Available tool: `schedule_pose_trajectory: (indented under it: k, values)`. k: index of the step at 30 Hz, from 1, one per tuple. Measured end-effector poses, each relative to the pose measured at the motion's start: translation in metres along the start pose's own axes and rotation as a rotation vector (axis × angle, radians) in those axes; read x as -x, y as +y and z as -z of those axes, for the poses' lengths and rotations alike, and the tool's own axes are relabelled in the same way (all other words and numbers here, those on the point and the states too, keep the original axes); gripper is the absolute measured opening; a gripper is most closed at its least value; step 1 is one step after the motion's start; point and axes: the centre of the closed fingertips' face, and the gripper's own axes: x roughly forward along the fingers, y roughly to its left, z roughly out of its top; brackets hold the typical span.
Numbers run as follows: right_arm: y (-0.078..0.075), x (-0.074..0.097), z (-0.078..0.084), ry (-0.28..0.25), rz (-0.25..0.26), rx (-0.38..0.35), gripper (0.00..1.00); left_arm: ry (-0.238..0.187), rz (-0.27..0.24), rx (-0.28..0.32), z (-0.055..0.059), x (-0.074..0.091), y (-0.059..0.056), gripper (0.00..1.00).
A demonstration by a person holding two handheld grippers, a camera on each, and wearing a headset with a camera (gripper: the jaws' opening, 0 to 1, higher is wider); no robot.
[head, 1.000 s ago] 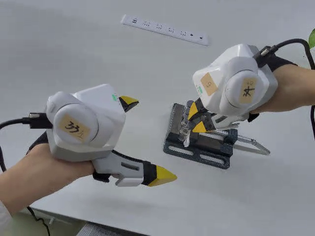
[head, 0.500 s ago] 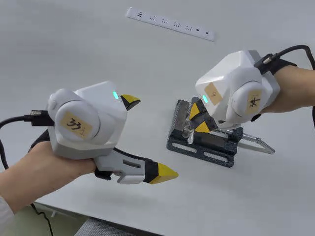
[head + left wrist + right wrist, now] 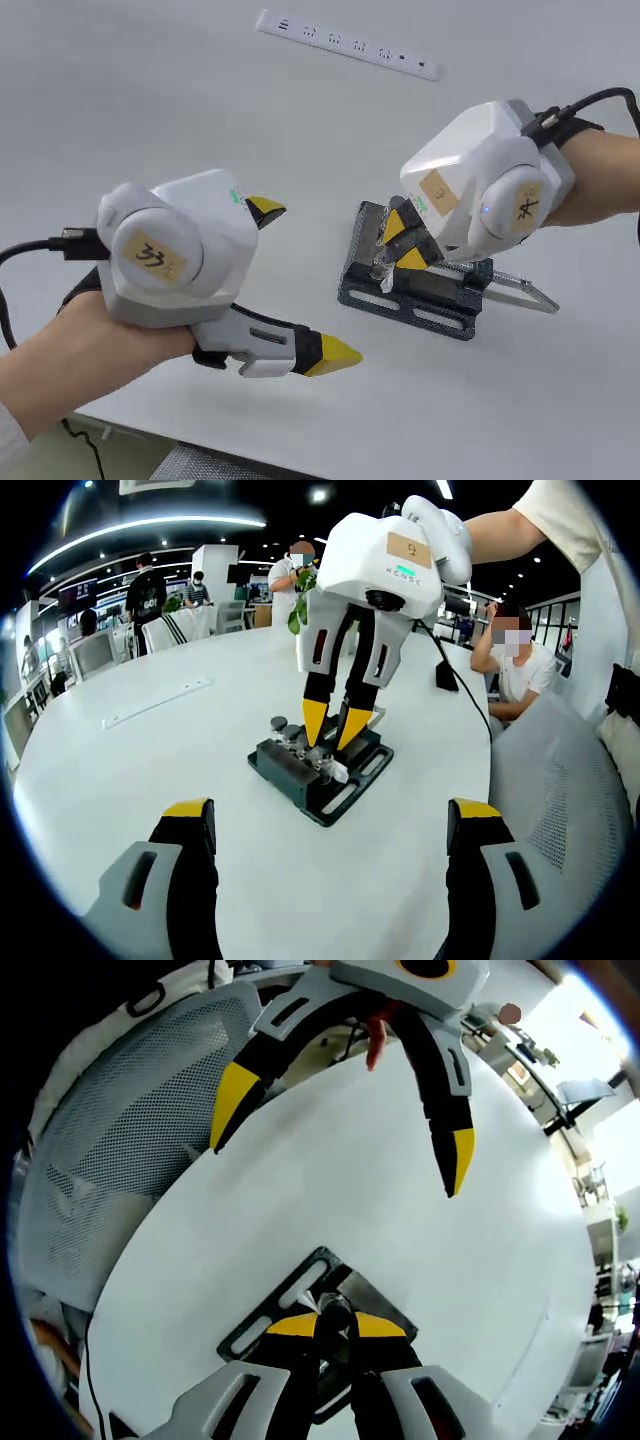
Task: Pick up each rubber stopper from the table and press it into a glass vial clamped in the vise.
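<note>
R tongs: slight roll

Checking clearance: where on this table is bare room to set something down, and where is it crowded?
Bare tabletop: between the power strip and the vise, and between the open left gripper and the vise. Crowded: the vise, where the right gripper hangs over the glass vials.

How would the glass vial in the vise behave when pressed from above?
Clamped in the vise, the glass vial probably will not tip. Being clear glass, it may crack under hard pressure from the right gripper.
</note>
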Motion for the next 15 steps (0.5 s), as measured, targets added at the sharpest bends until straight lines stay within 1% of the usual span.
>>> schedule_pose_trajectory:
  k: [4, 6, 7, 10, 15]
  values:
    - [0.0001, -0.0007, -0.0009, 0.019, 0.0, 0.034, 0.06, -0.002, 0.0, 0.003, 0.0, -0.0003, 0.0, 0.96]
    - [-0.0005, -0.0018, -0.0011, 0.022, -0.002, 0.037, 0.06, 0.0, 0.001, 0.003, 0.0003, -0.0002, -0.0005, 0.95]
    - [-0.0007, -0.0024, 0.0006, 0.031, -0.003, 0.045, 0.06, -0.001, 0.0, 0.003, 0.0003, -0.0001, -0.0004, 0.95]
    - [-0.0008, -0.0023, 0.0005, 0.026, -0.006, 0.036, 0.06, -0.003, -0.001, 0.006, 0.0002, 0.0006, -0.0001, 0.95]
    - [-0.001, -0.0027, 0.0001, 0.033, -0.014, 0.027, 0.05, -0.001, -0.007, 0.01, 0.002, 0.001, 0.0022, 0.95]
